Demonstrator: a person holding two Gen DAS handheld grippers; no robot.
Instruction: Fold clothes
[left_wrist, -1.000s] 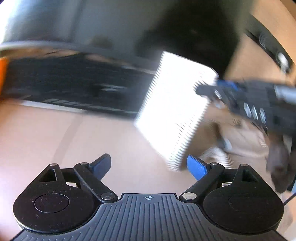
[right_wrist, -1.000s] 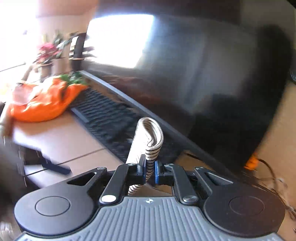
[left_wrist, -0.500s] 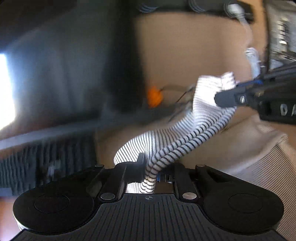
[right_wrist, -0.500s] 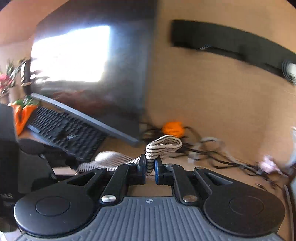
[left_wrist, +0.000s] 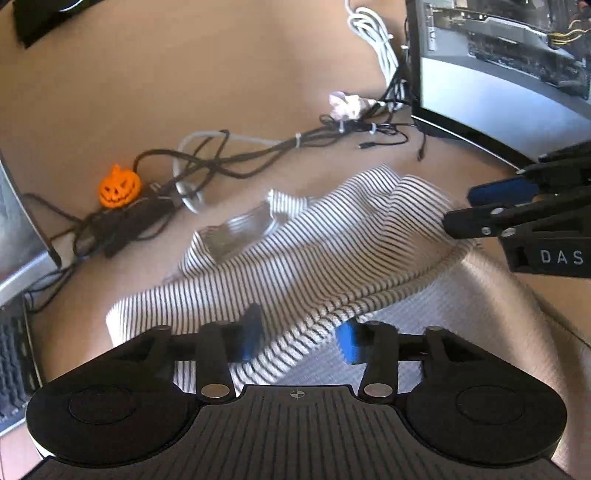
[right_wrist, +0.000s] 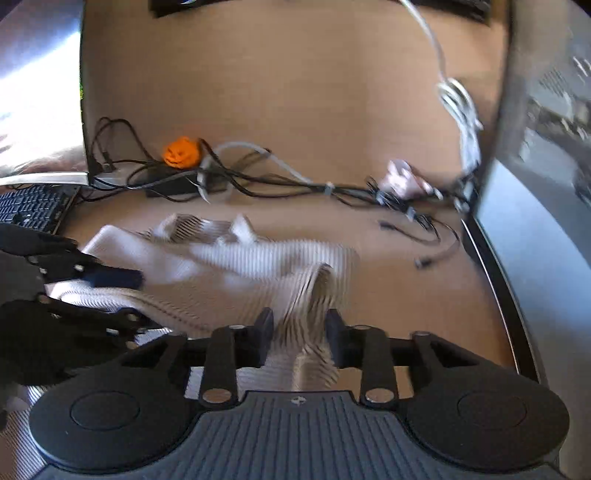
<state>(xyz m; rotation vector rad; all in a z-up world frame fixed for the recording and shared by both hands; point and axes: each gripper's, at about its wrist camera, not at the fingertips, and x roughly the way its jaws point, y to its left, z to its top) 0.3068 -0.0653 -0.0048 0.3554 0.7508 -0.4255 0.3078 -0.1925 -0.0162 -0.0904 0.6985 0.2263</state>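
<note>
A pumpkin toy (left_wrist: 119, 187) and tangled cables (left_wrist: 258, 155) sit behind the striped shirt (left_wrist: 295, 251), which lies sideways across the desk (left_wrist: 184, 92). Both the left gripper (left_wrist: 300, 338) and the right gripper (right_wrist: 300, 332) have just been opening their jaws, and the cloth lies loose between them.

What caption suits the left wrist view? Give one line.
Left tool, jaws just opening, over a striped shirt on the desk, right tool alongside.

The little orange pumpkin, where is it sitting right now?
The pumpkin sits on the desk at the left of both views, atop a tangle of black cables, beyond the striped garment.
</note>
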